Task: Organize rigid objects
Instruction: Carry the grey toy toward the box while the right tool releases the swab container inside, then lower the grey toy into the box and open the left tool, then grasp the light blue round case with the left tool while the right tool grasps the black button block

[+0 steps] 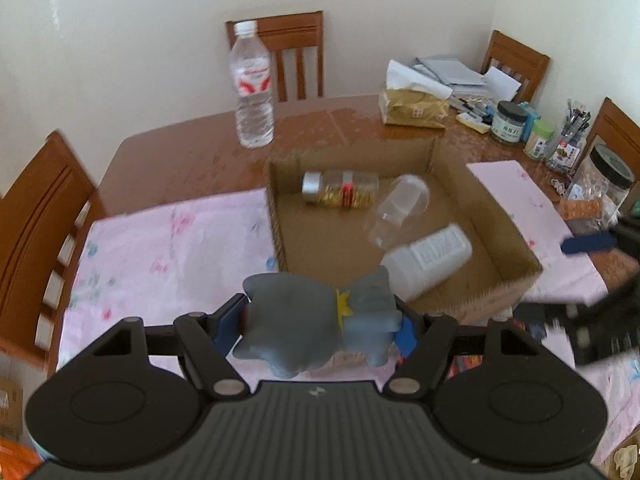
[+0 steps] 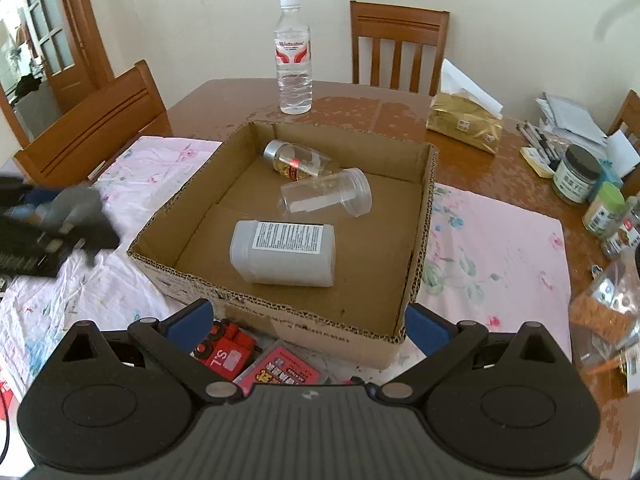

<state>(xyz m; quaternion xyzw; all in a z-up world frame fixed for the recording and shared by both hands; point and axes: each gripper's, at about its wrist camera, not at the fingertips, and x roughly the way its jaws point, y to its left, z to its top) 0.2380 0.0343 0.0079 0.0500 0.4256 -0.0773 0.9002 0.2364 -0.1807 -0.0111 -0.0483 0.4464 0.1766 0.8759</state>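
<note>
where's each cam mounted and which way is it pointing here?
Left wrist: on the left tool, looking along its fingers across the cardboard box; gray toy clamped.
Right wrist: on the right tool, open, facing the box's near wall; left tool blurred at left.
Shared: box, water bottle, white bottle.

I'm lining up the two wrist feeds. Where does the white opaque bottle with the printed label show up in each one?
Left wrist view: the white bottle lies on its side in the cardboard box, lower right of centre, just beyond the grey toy held in the left hand-held gripper.
Right wrist view: the same bottle lies at the picture's centre, in the box's near half.
Shared landmark: the upright water bottle behind the box.
</note>
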